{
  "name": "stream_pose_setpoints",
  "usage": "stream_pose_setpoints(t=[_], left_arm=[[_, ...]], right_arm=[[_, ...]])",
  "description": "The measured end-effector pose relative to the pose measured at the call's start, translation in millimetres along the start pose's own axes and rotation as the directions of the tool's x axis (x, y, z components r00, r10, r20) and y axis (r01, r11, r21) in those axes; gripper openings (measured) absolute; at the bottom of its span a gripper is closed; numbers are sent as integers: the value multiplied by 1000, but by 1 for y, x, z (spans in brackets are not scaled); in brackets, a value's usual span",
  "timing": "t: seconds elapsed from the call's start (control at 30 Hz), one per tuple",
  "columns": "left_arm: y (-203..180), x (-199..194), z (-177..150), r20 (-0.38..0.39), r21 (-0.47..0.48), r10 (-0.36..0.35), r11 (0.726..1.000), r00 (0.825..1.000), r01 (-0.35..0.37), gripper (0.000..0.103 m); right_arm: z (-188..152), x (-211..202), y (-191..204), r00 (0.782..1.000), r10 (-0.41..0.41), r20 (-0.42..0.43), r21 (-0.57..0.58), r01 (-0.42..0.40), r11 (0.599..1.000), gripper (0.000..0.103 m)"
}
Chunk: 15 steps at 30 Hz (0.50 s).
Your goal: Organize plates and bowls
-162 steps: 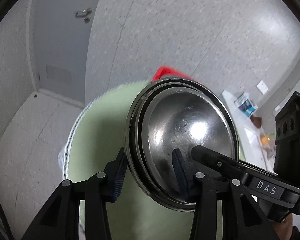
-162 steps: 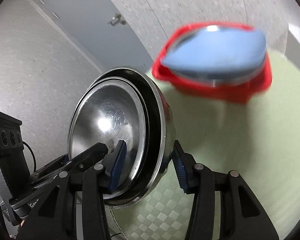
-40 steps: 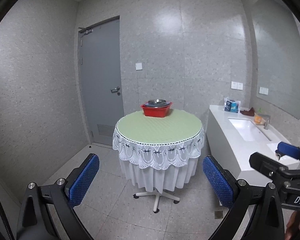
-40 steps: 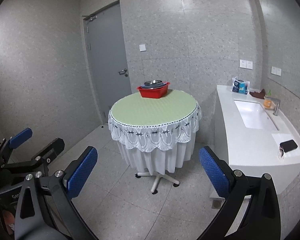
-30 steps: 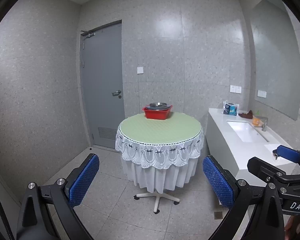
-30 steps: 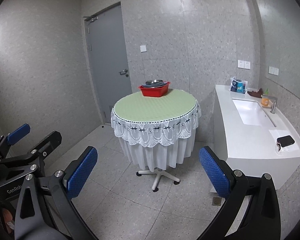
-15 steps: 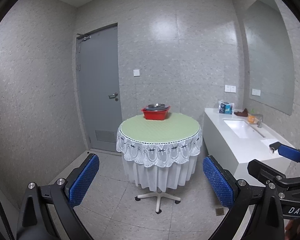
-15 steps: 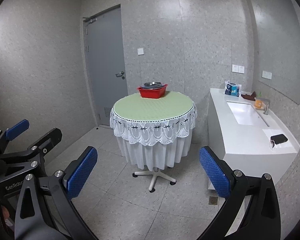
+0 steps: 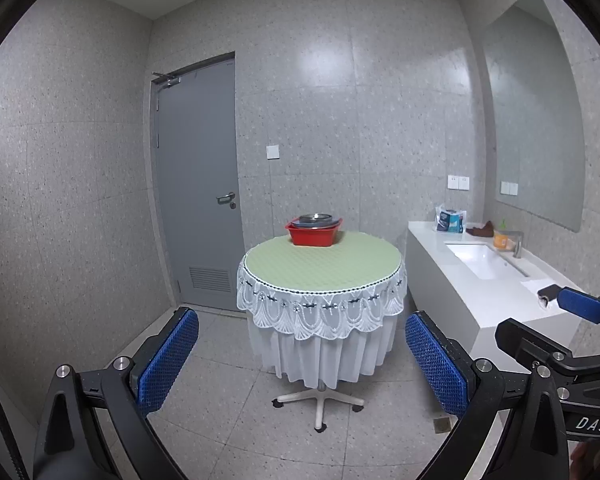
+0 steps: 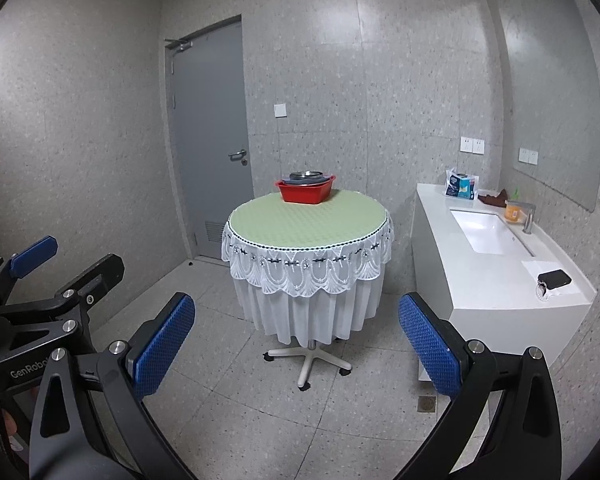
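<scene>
Well back from the round table [image 9: 320, 264], both grippers are held out over the tiled floor [image 10: 228, 392] with nothing between their blue pads. The left gripper [image 9: 300, 360] has its fingers spread wide and empty, and the right gripper [image 10: 296, 344] is likewise spread and empty; each shows at the edge of the other's view, well apart from the table. On the far side of the table's pale green top sits a red basin [image 9: 314, 234], and the metal plates and bowls [image 9: 315, 219] are stacked inside it, their rims rising just above the basin's edge. A white lace cloth [image 10: 306, 268] hangs around the table, which stands on a wheeled pedestal base. Behind it is a grey door [image 9: 198, 184], shut. Along the right wall runs a white counter [image 10: 492, 276] with a sink [image 10: 482, 230], a blue packet at its far end and a small dark object near its front corner.
</scene>
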State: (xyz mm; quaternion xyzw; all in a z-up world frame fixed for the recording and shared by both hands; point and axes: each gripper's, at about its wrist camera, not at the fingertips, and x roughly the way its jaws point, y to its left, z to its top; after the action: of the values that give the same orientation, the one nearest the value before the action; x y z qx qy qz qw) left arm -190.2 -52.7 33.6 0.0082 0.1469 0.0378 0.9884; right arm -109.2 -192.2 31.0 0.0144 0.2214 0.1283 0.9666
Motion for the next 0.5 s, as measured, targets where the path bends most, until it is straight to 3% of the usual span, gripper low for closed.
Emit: stream_pose_setpoints(t=[0.5], left_arm=[[1,17,2,-2,-11,9,1000,1000,-9,102]], right_arm=[[3,9,6,1000,8,-7,-10,-8,1000,103]])
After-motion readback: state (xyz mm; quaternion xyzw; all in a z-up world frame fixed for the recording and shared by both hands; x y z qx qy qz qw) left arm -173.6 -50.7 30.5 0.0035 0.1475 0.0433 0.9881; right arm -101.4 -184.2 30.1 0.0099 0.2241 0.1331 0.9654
